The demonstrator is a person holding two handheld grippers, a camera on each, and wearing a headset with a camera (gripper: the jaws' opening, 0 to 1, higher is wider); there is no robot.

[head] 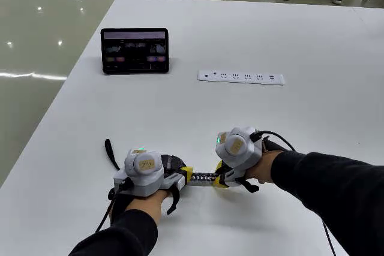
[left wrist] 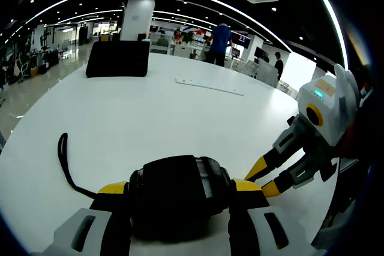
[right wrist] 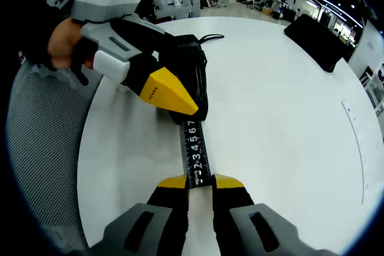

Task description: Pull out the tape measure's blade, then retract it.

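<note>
left tool point(left wrist: 180, 186) grips the tape measure case point(right wrist: 189, 76), right tool point(right wrist: 198, 182) pinches the barely-drawn blade point(right wrist: 193, 148); next pull toward 3 o'clock.

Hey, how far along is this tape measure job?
Done: the left hand-held gripper holds the tape measure case, and the right hand-held gripper pinches the blade end. In hand: the pull-out, with only a short numbered stretch showing. Left, probably: more pulling, then retracting.
</note>
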